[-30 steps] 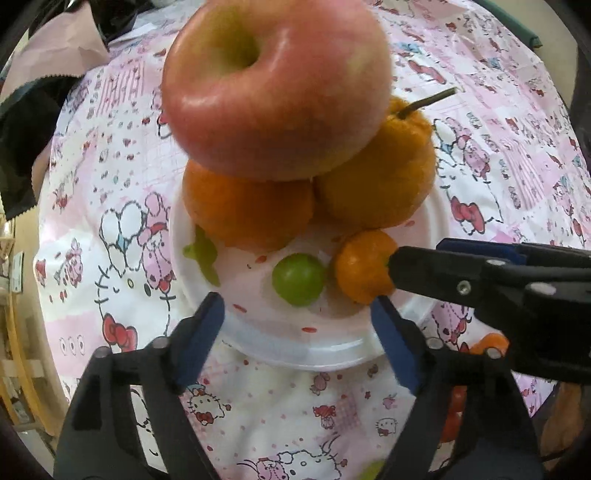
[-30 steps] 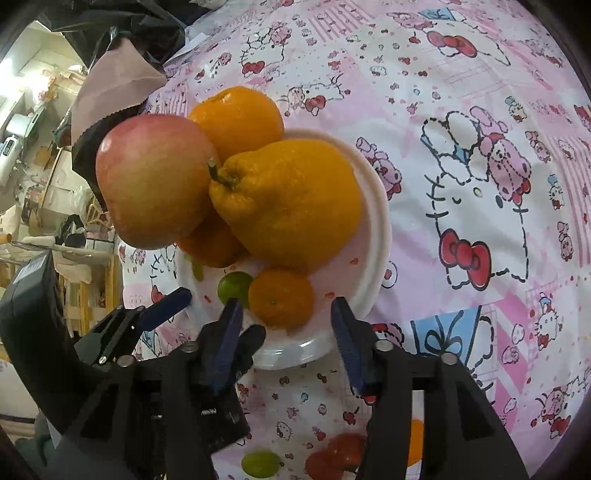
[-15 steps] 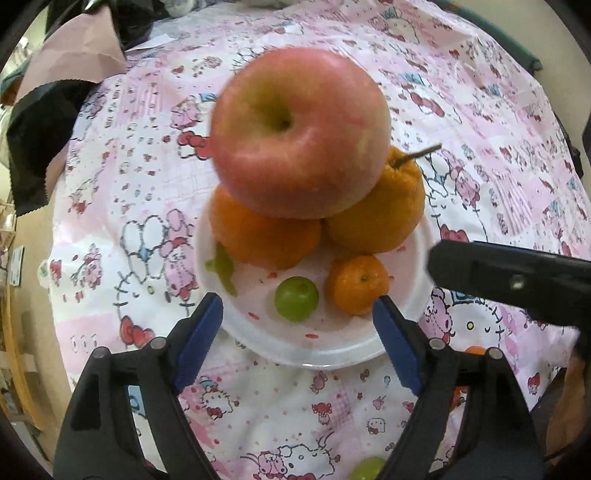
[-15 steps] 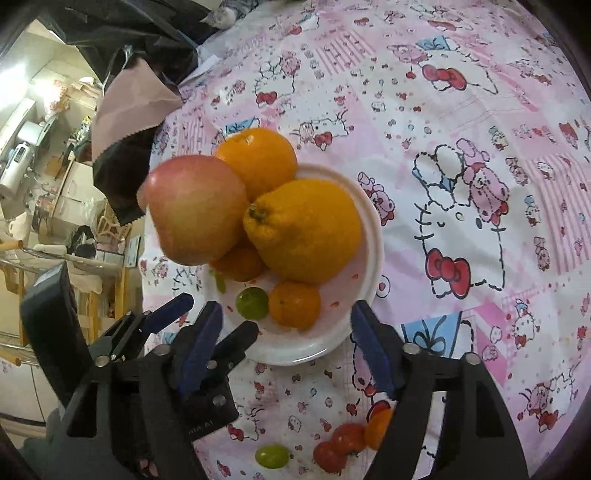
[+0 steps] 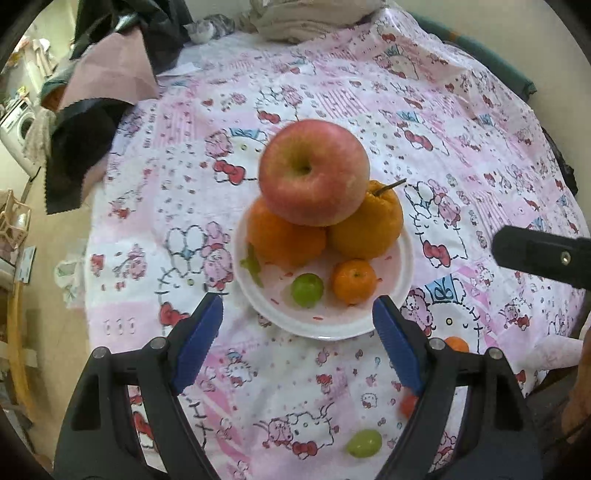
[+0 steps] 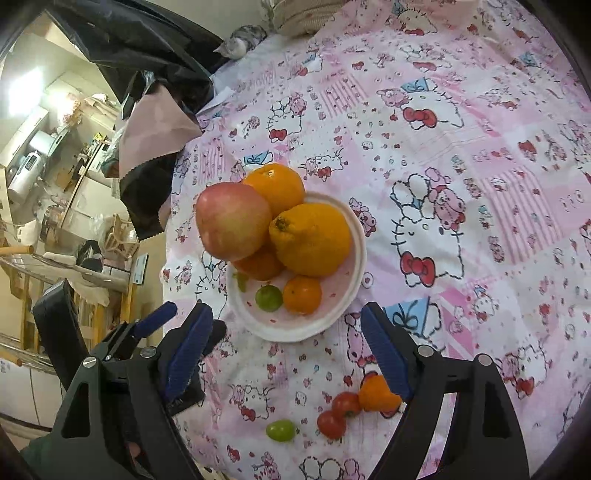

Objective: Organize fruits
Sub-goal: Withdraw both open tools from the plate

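A white plate [image 5: 400, 275] [image 6: 354, 273] holds a red apple [image 5: 314, 171] [image 6: 232, 221] stacked on an orange [image 5: 284, 236] [image 6: 275, 186] and a knobbly citrus [image 5: 369, 229] [image 6: 310, 240]. A small mandarin [image 5: 353, 281] [image 6: 302, 294] and a green fruit [image 5: 306, 290] [image 6: 269, 298] lie in front. My left gripper [image 5: 297, 343] is open and empty, pulled back from the plate. My right gripper [image 6: 286, 350] is open and empty. Near it lie two small tomatoes [image 6: 338, 413], a small orange fruit [image 6: 376, 395] and a green fruit [image 6: 280, 430] [image 5: 364, 443].
The table wears a pink cartoon-cat cloth [image 5: 332, 92] [image 6: 461, 147]. Dark and pink fabric [image 5: 96, 110] [image 6: 155, 129] lies at the far left, and folded cloth [image 5: 314, 18] at the back. The table edge drops off on the left.
Both grippers have pulled back and up from the plate, so the fruit pile looks smaller. The right gripper's jaws opened wider. The fruit has not moved.
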`<state>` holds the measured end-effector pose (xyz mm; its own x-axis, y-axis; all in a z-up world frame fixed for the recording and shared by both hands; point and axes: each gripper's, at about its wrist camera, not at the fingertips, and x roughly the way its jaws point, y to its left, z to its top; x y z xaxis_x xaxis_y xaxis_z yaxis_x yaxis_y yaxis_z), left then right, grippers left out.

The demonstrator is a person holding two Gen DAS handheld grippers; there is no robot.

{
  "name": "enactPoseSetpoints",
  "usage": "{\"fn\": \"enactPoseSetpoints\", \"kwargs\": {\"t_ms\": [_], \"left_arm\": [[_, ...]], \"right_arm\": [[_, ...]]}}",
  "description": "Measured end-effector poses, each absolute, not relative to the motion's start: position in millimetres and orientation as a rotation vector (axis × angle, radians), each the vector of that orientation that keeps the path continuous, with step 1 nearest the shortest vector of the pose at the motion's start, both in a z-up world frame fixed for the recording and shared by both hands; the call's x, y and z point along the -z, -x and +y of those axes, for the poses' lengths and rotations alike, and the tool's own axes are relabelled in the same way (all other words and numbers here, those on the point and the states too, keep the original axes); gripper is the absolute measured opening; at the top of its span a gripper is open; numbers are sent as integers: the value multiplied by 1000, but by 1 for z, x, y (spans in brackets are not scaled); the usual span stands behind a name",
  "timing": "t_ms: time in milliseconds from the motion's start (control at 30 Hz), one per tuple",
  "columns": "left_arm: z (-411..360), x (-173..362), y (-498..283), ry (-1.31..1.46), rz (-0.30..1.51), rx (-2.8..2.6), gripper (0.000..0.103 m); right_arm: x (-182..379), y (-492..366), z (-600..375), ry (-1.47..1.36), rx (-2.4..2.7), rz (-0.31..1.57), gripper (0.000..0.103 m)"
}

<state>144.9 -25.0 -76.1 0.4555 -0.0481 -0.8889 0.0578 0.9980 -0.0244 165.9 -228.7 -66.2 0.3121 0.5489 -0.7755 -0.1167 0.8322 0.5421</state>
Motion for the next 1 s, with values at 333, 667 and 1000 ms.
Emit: {"fn": "enactPoseSetpoints", "kwargs": {"t_ms": [333, 667, 1000], "left_arm": [[-6, 35, -102, 61, 1009, 34, 81], [5, 18, -60, 129, 976, 25, 81], [4, 36, -42, 155, 990, 12, 81]], "right_arm": [[39, -123, -240, -398, -448, 1120, 85], [32, -82, -250, -403, -434, 1081, 89], [46, -58, -264, -393, -378, 1051, 89]]}}
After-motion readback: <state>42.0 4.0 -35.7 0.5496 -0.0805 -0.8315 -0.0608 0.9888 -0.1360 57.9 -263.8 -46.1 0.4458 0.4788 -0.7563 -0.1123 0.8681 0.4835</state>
